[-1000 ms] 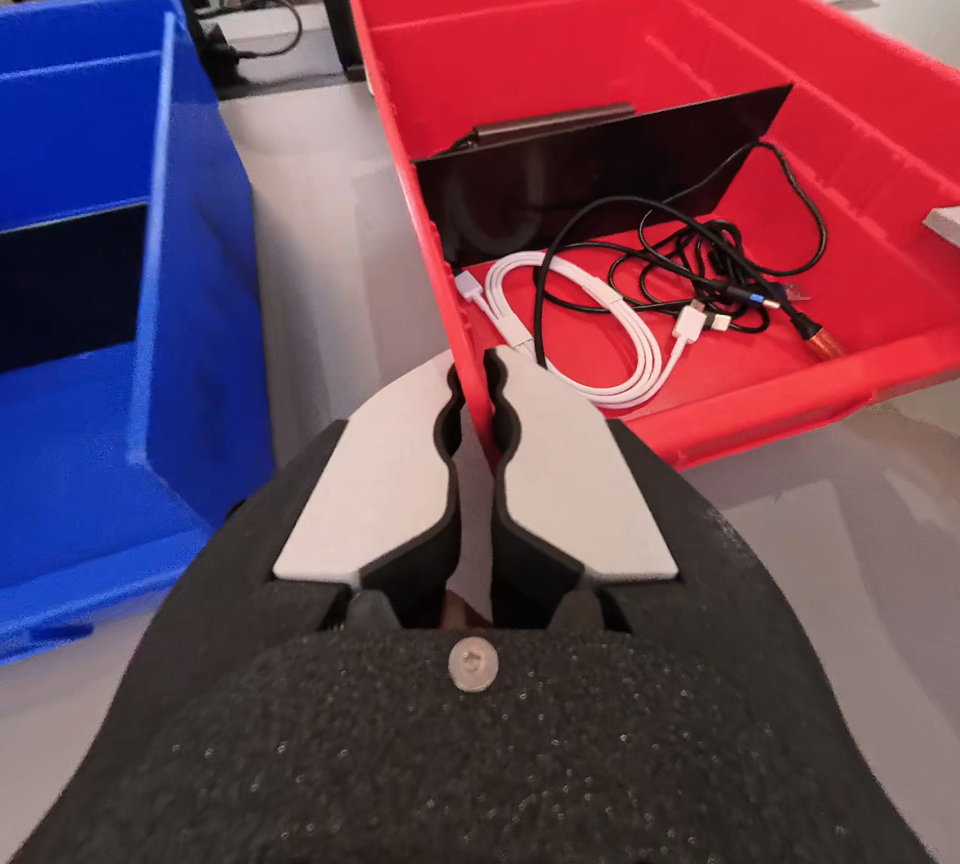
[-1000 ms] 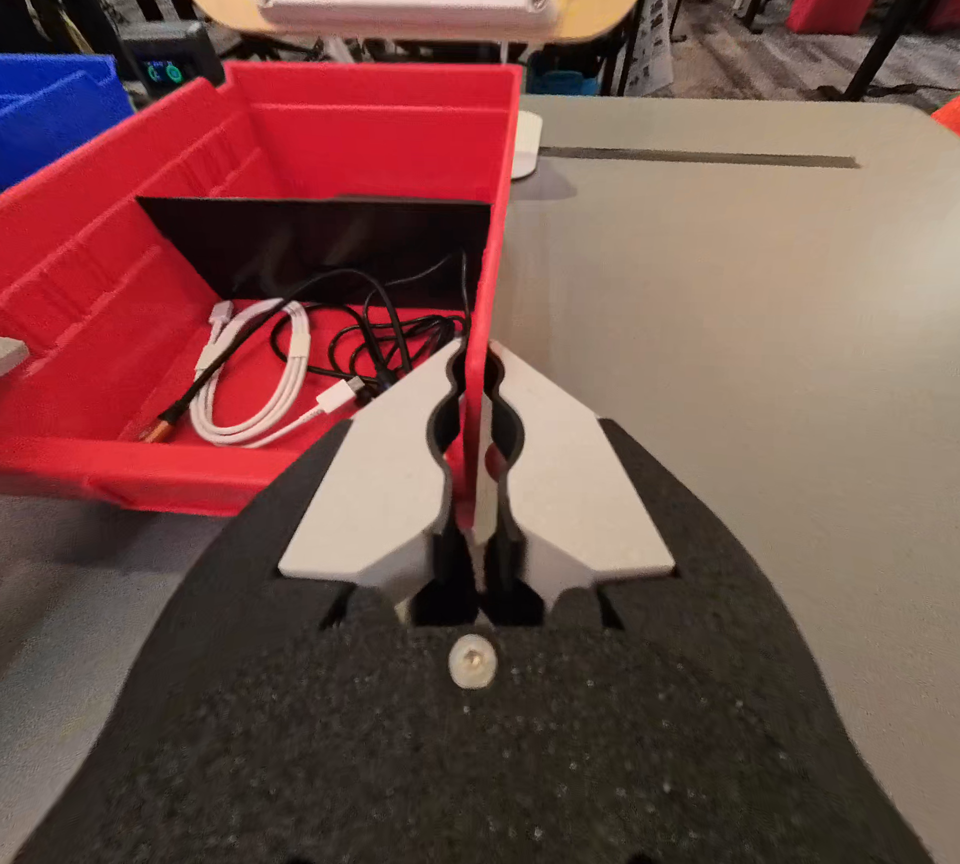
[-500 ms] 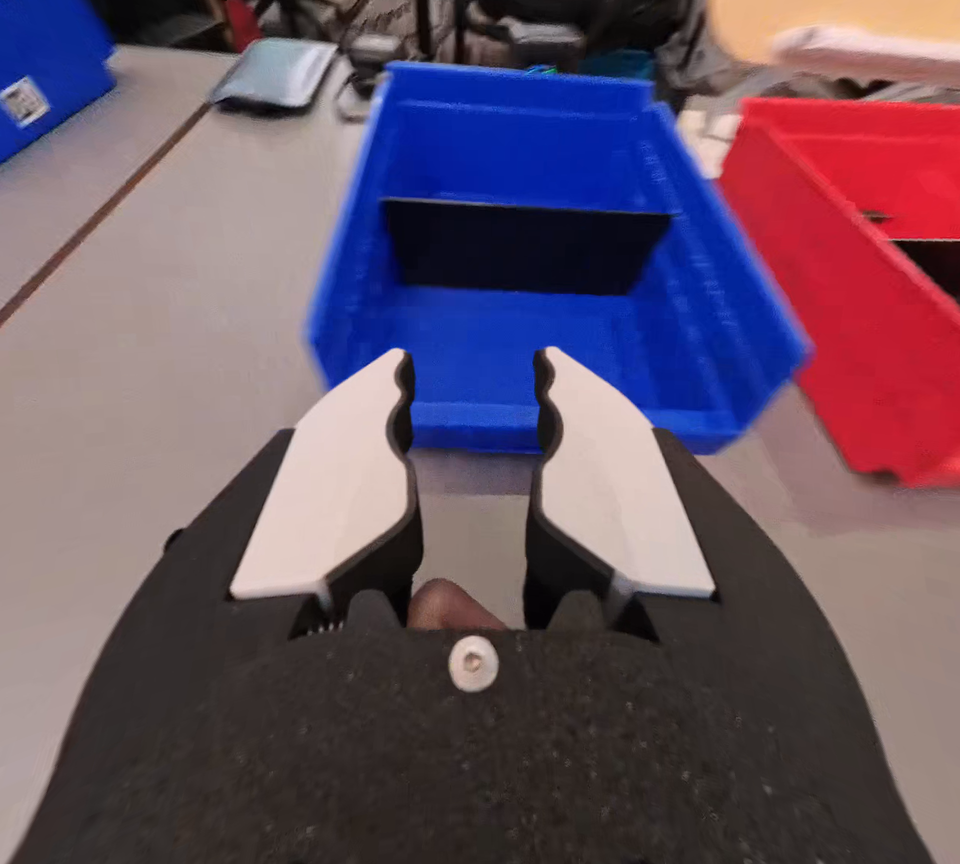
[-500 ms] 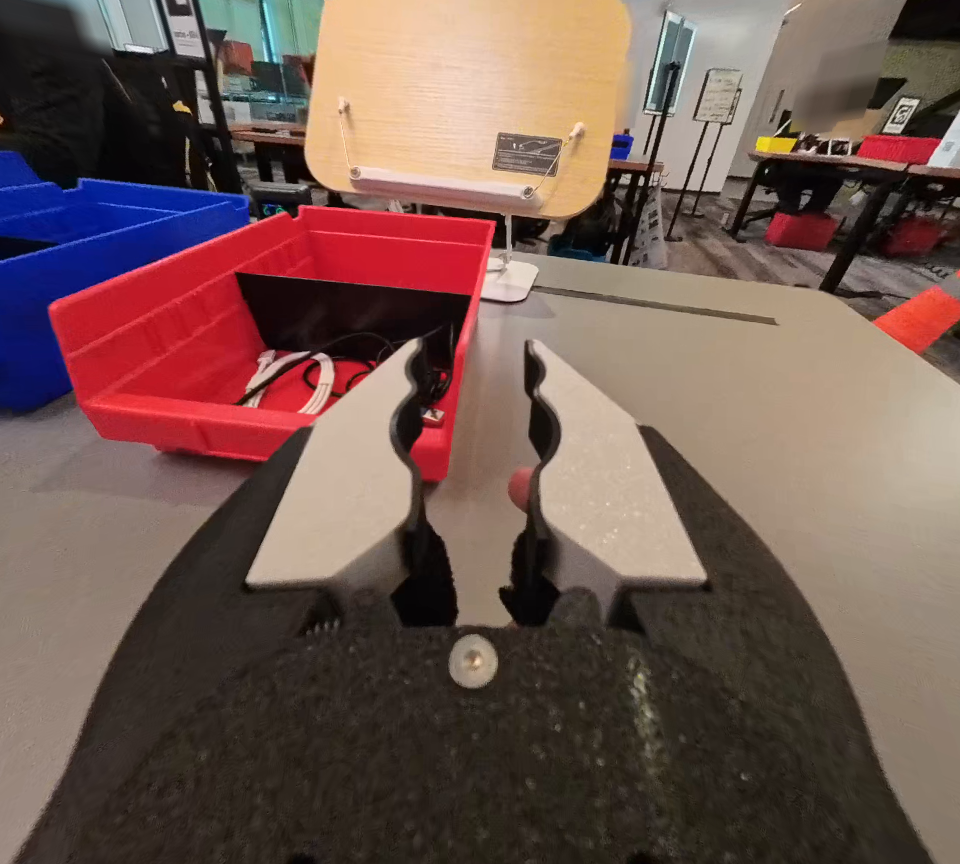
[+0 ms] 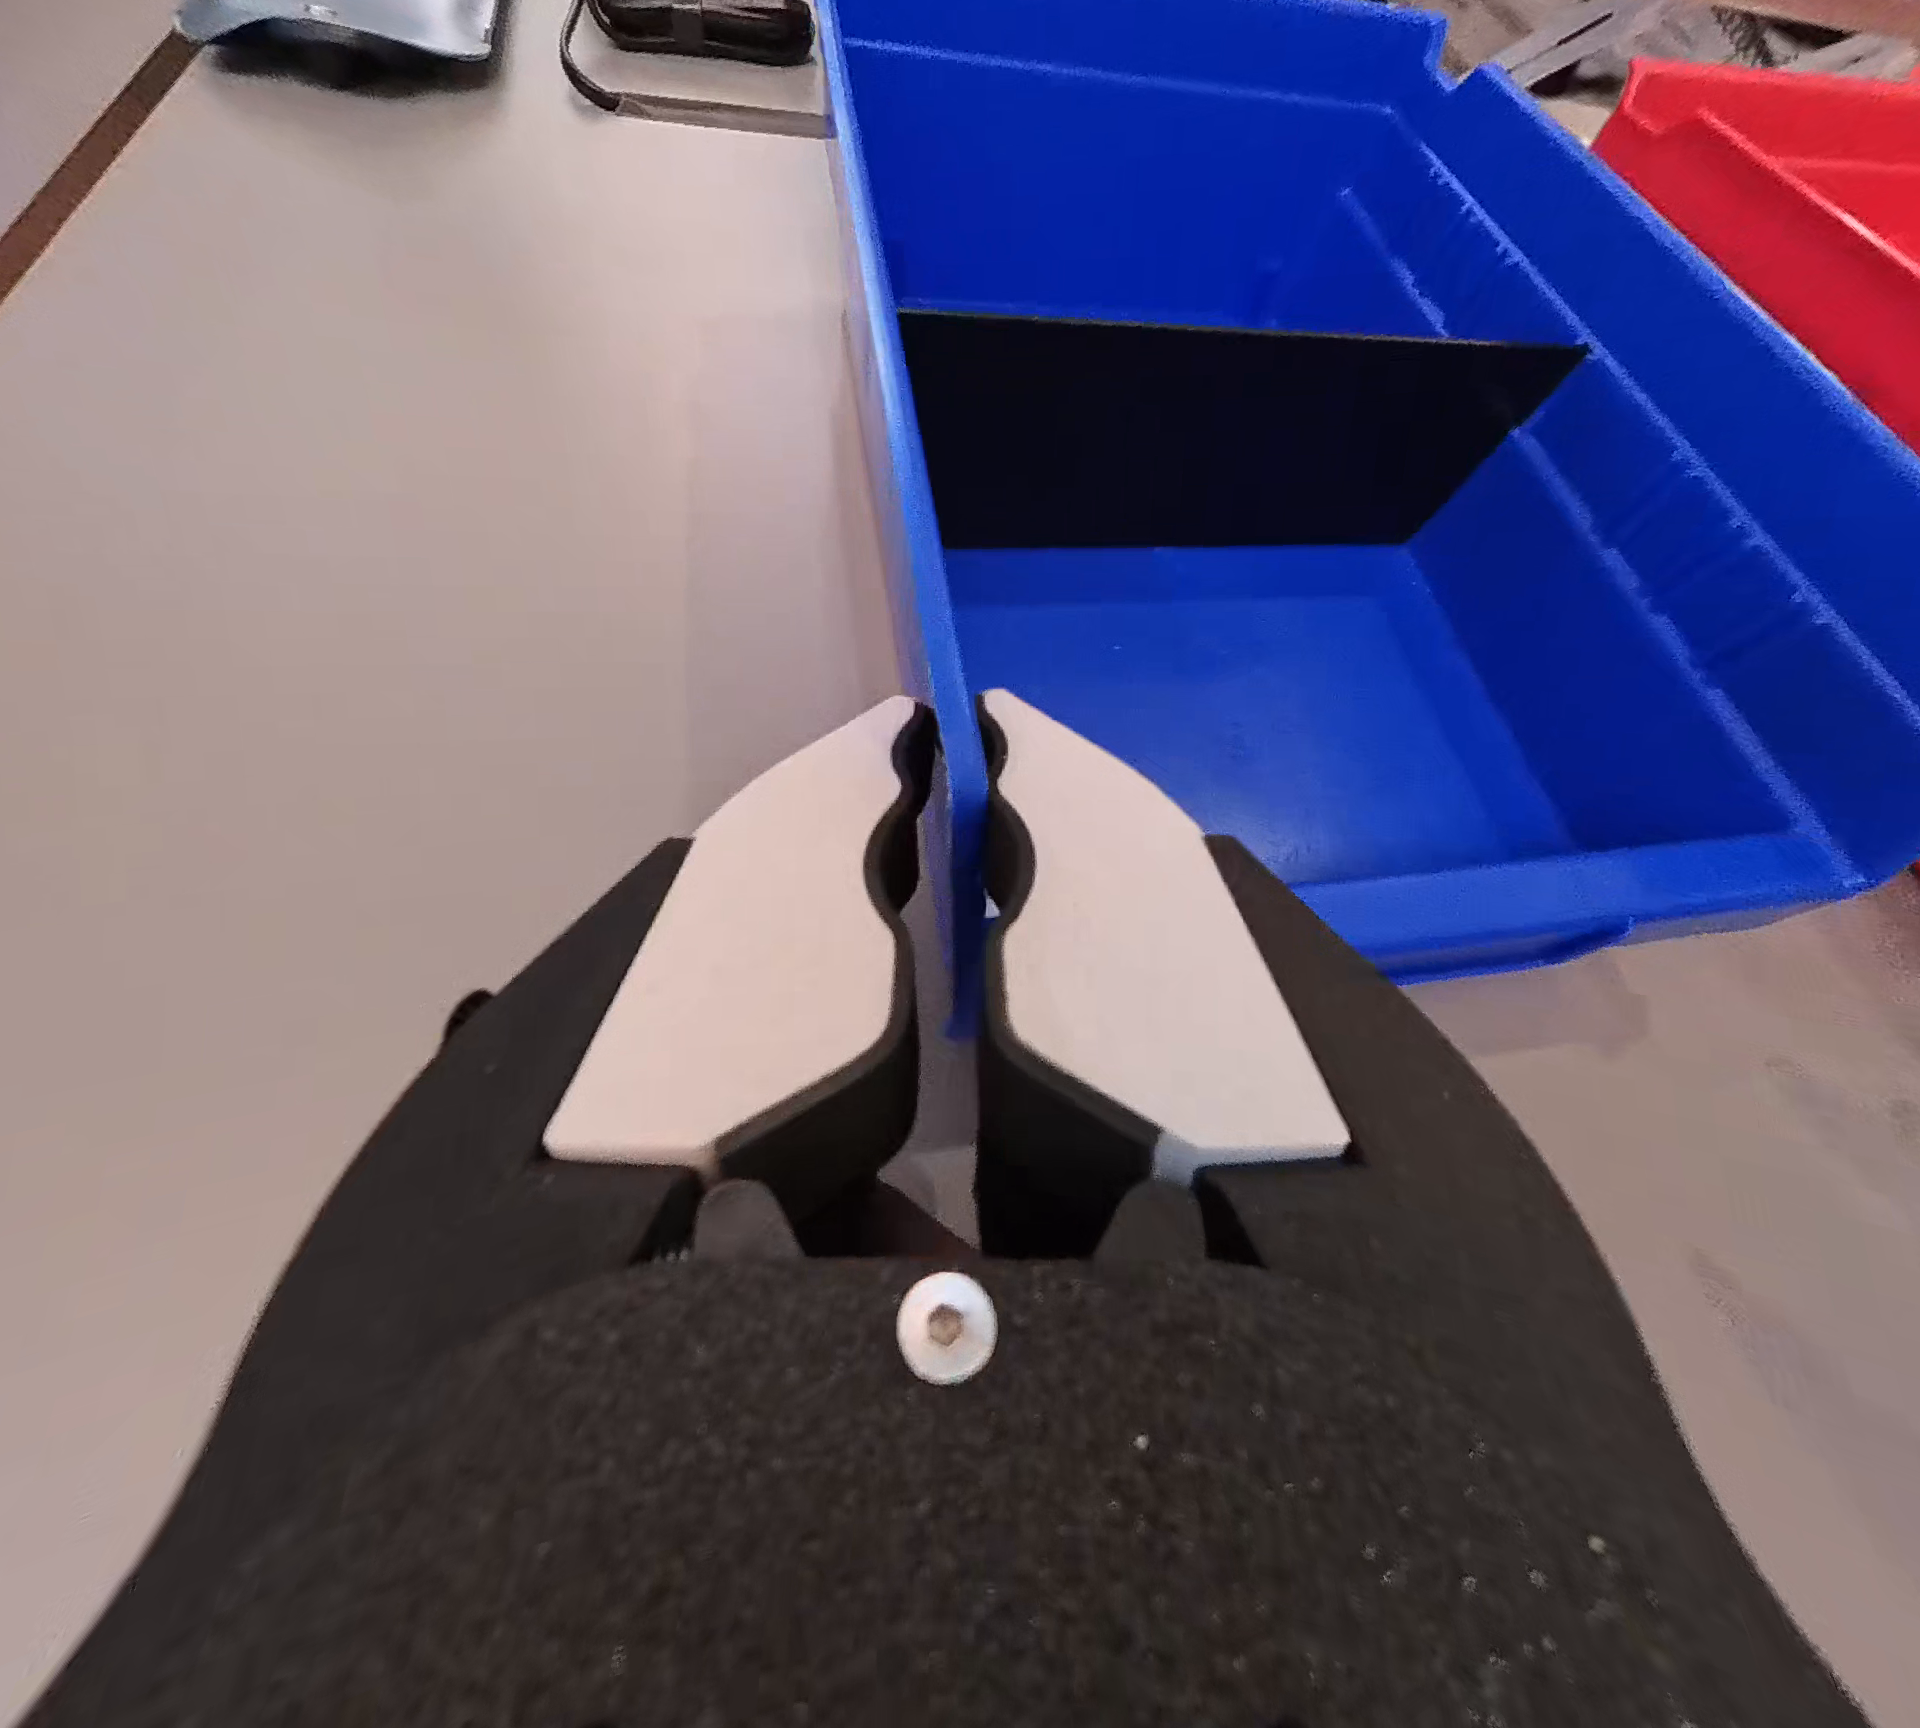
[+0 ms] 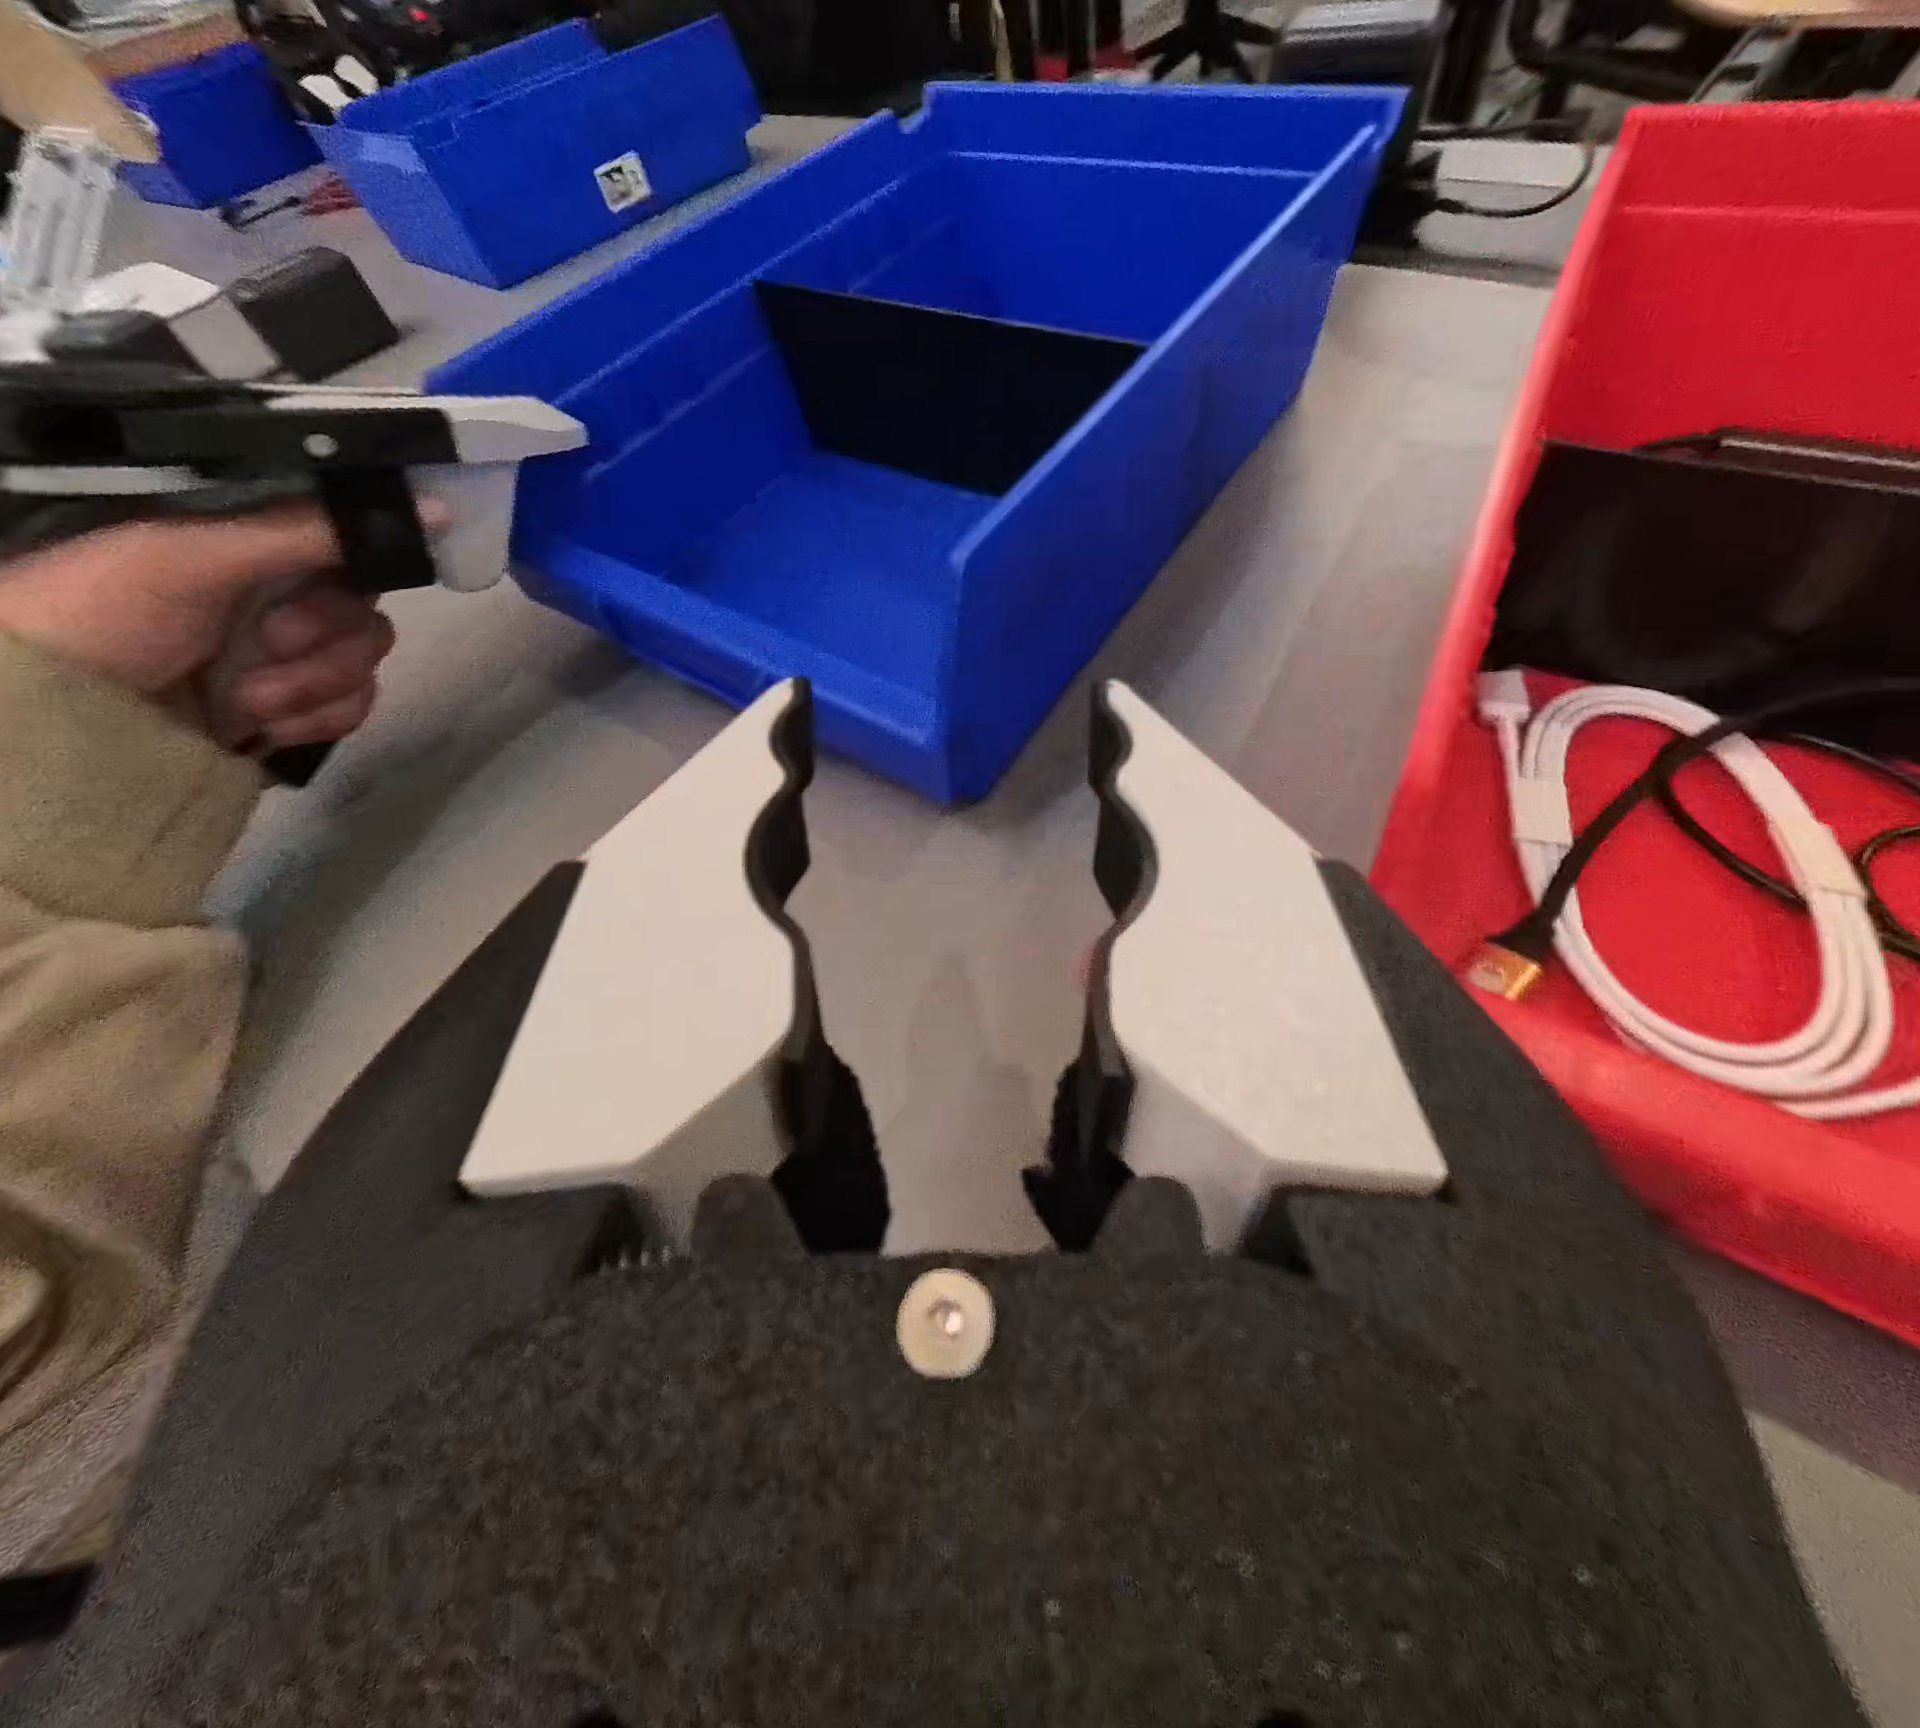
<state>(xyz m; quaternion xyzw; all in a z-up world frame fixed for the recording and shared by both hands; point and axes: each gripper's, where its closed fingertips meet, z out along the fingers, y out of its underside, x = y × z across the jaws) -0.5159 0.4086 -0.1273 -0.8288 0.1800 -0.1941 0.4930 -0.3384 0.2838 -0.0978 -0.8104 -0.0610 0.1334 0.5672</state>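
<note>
Left gripper clamps the blue bin's wall; right gripper hangs open over the table.

The grey table carries the blue bin, with a black divider standing across its middle, and the red bin just beside it on the right, holding a white cable and a black cable. The left gripper has its jaws nearly together on the near end of the blue bin's left wall, one finger outside, one inside. The right gripper holds nothing, its jaws wide apart, above bare table near the blue bin's front right corner.
</note>
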